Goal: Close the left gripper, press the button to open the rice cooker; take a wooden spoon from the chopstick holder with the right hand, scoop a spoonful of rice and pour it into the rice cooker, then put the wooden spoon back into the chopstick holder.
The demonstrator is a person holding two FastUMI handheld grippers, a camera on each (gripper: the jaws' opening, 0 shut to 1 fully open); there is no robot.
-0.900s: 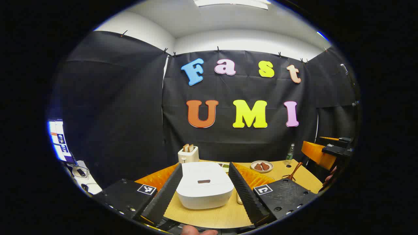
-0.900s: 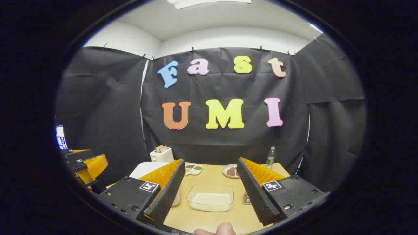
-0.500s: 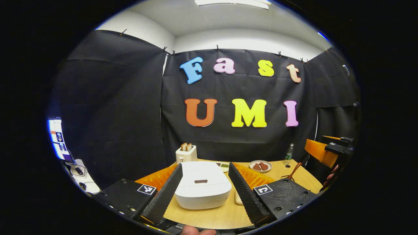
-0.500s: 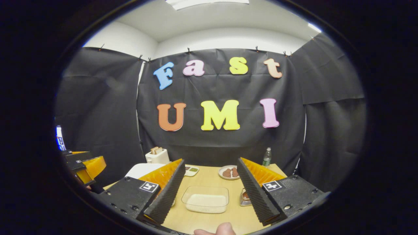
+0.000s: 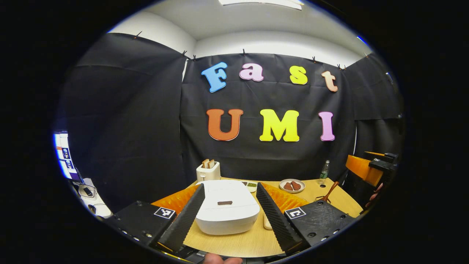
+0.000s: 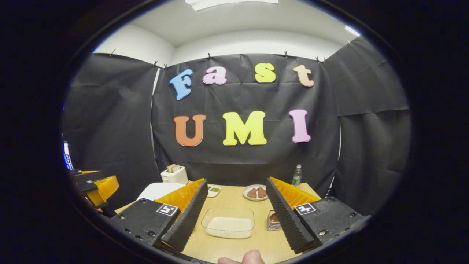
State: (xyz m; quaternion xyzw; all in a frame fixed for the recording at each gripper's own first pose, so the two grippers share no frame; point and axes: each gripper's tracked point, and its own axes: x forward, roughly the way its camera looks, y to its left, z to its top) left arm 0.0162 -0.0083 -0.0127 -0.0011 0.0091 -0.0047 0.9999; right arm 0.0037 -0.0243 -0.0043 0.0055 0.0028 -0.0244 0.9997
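Left tongs (image 5: 229, 214) wide, framing the lidded rice cooker (image 5: 227, 207). Right tongs (image 6: 234, 212) wide above the rice container (image 6: 228, 223) on the surface (image 6: 234, 200).

A cloth-walled recording booth: wooden table (image 6: 234, 203), toaster (image 5: 207, 171), monitor (image 5: 64, 156).

toaster (image 5: 208, 171) at table's (image 5: 253, 240) far left edge, two slices in it. plate (image 5: 292, 186) of brown food and bottle (image 5: 324, 172) right of toaster, small divided dish (image 5: 251, 185) between.
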